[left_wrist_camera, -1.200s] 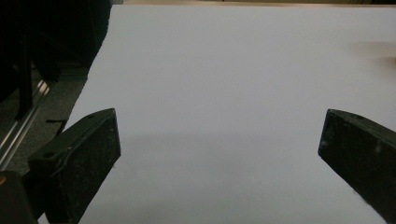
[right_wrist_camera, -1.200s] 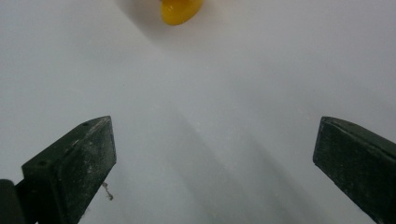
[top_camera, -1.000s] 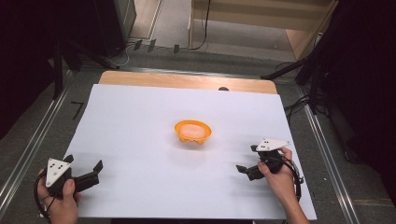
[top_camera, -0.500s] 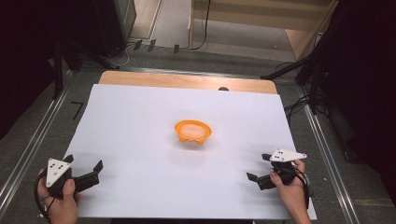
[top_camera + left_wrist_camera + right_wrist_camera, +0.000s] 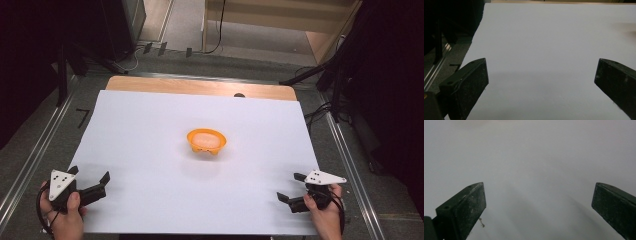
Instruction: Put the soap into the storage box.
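From the high view I see an orange bowl [image 5: 206, 141] sitting upright near the middle of a white sheet [image 5: 150, 130] that covers most of the surface [image 5: 200, 87]. The bowl is small and round, with a bright orange rim and short feet at its base. Its inside looks pale, a lighter peach tone, but I cannot tell whether something lies in it or whether that is only the bowl's own floor. I can read no label or writing anywhere.

My left claw [image 5: 89, 182] rests low at the near left corner of the sheet, held in a hand [image 5: 65, 215], with a grey three-cornered plate on top. Its jaws stand wide apart with nothing between them; in the left gripper view [image 5: 541, 82] only bare white sheet lies between them.

My right claw [image 5: 291, 187] sits at the near right corner, held by the other hand [image 5: 325, 215]. Its jaws are also spread wide and empty, and the right gripper view [image 5: 539, 202] shows plain sheet between them.

The bowl is well apart from both claws, roughly midway between them and farther up the sheet.
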Tool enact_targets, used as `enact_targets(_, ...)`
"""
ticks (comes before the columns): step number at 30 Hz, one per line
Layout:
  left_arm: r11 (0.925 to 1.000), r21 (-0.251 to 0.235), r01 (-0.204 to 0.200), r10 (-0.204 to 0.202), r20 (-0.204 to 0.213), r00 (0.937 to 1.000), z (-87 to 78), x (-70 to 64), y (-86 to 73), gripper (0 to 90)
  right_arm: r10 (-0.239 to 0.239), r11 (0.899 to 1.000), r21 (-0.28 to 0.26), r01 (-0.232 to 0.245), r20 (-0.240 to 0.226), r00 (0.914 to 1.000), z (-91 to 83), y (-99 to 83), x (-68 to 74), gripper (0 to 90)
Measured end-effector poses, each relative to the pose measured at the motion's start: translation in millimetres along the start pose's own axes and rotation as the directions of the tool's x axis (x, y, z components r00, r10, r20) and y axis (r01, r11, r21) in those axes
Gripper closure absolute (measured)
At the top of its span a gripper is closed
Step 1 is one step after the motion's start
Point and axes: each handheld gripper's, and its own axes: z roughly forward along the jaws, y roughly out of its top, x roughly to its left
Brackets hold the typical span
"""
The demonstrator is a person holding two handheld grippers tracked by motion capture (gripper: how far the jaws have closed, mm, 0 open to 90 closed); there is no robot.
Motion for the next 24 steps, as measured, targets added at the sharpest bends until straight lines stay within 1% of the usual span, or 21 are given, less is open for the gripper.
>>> enact_targets(6, 1.0, 0.0, -0.002, 0.002, 0.0, 1.0, -0.2, 0.2, 0.0, 0.0, 0.022, 1.0, -0.018, -0.021, 0.026, 0.9994, -13.2, -11.3, -5.7, 0.0)
enact_targets(10, 1.0, 0.0, -0.002, 0.002, 0.0, 1.0, -0.2, 0.2, 0.0, 0.0, 0.035, 0.999, -0.033, -0.034, 0.048, 0.9982, -23.1, -18.6, -12.9, 0.0)
enact_targets(11, 1.0, 0.0, -0.002, 0.002, 0.0, 1.0, -0.2, 0.2, 0.0, 0.0, 0.041, 0.998, -0.045, -0.038, 0.052, 0.9978, -25.6, -20.2, -14.9, 0.0)
enact_targets(17, 1.0, 0.002, 0.001, -0.001, 0.002, 1.0, -0.3, 0.8, 0.1, 0.0, 0.061, 0.996, -0.067, -0.056, 0.084, 0.9946, -39.2, -29.3, -20.7, 0.0)
enact_targets(20, 1.0, 0.002, 0.003, -0.003, 0.004, 1.0, -0.5, 1.0, 0.1, 0.0, 0.084, 0.993, -0.086, -0.076, 0.093, 0.9921, -45.9, -34.3, -23.6, 0.0)
enact_targets(21, 1.0, 0.001, 0.004, -0.004, 0.004, 1.0, -0.4, 1.0, 0.1, 0.0, 0.085, 0.993, -0.086, -0.076, 0.101, 0.9913, -48.4, -35.9, -24.5, 0.0)
enact_targets(24, 1.0, 0.002, 0.005, -0.005, 0.003, 1.0, -0.3, 1.0, 0.2, 0.0, 0.102, 0.991, -0.1, -0.092, 0.105, 0.9892, -54.3, -41.8, -26.2, 0.0)
